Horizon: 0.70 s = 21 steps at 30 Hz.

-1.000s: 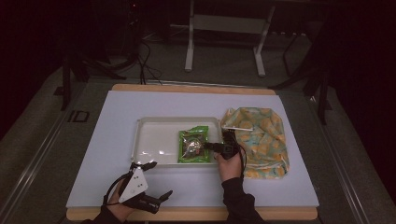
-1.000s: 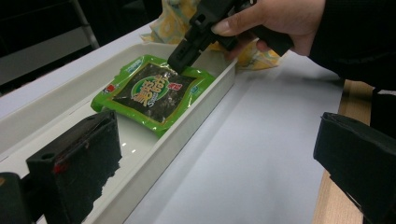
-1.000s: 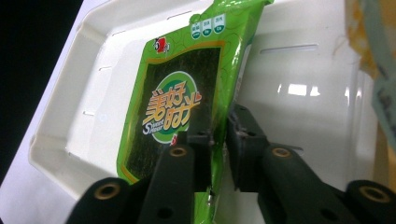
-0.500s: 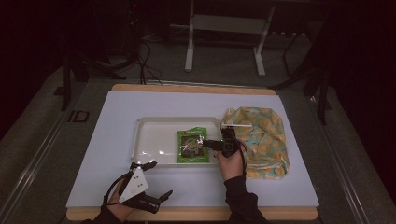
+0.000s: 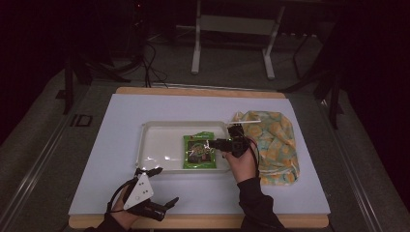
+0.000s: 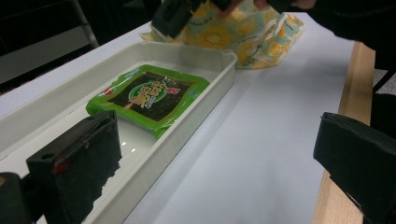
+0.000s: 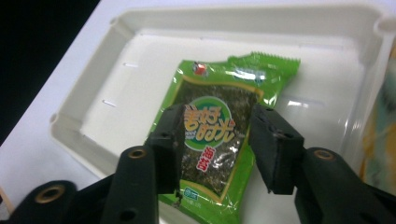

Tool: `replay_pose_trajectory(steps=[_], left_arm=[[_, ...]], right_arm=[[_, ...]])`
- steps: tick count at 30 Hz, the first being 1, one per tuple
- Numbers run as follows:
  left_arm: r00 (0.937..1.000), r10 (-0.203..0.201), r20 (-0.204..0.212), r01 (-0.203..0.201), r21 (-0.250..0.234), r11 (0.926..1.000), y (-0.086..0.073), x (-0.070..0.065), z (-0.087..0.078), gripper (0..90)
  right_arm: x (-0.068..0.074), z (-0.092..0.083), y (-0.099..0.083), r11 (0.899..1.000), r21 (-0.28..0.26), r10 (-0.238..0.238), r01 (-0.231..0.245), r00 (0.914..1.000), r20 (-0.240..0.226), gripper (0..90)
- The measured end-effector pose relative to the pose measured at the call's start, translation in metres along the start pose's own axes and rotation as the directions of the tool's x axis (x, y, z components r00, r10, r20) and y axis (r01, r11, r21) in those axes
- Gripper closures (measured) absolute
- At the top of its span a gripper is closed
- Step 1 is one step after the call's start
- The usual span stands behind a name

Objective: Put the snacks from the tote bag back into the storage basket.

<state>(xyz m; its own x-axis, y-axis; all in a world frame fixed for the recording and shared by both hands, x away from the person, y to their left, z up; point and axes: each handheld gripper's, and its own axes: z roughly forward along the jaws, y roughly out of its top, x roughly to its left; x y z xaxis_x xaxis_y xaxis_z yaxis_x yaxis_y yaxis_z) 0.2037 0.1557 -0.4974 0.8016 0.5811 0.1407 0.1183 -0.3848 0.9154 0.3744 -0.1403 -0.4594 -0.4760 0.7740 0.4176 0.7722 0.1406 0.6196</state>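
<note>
My right hand-held gripper [image 7: 215, 144] half open, jaws just been opening, empty, above packet [image 7: 219, 140] in tray [image 7: 93, 88]. Left hand-held gripper [image 6: 210, 158] wide, empty. White surface [image 5: 111, 145]; dark room.

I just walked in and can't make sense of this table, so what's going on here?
A person works at a table with a gripper in each hand. The right gripper hovers over a green snack packet lying flat in a white tray; its fingers have just been opening, with nothing between them. The left gripper rests near the table's front edge, open and empty. A patterned cloth bag lies beside the tray.
</note>
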Motion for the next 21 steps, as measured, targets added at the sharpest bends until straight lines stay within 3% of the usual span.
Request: replay_pose_trajectory(steps=[8, 14, 18, 21], left_arm=[[1.0, -0.001, 0.001, 0.001, 0.0, 1.0, 0.0, 0.0, 0.0, 1.3], [1.0, -0.004, 0.002, 0.004, 0.001, 1.0, 0.0, 0.0, 0.0, 1.3], [1.0, -0.003, 0.001, 0.003, 0.002, 1.0, 0.0, 0.0, 0.0, 1.3], [1.0, -0.002, 0.001, 0.002, 0.003, 1.0, 0.0, 0.0, 0.0, 1.3]], right_arm=[[0.003, -0.018, 0.013, 0.995, -0.048, -0.087, 0.087, 0.9962, 0.009, 42.4], [-0.001, -0.037, 0.024, 0.99, -0.099, -0.097, 0.098, 0.9952, 0.013, 35.6], [-0.004, -0.05, 0.029, 0.982, -0.123, -0.144, 0.144, 0.9895, 0.011, 24.7], [-0.006, -0.059, 0.03, 0.978, -0.149, -0.148, 0.149, 0.9888, 0.018, 24.2]])
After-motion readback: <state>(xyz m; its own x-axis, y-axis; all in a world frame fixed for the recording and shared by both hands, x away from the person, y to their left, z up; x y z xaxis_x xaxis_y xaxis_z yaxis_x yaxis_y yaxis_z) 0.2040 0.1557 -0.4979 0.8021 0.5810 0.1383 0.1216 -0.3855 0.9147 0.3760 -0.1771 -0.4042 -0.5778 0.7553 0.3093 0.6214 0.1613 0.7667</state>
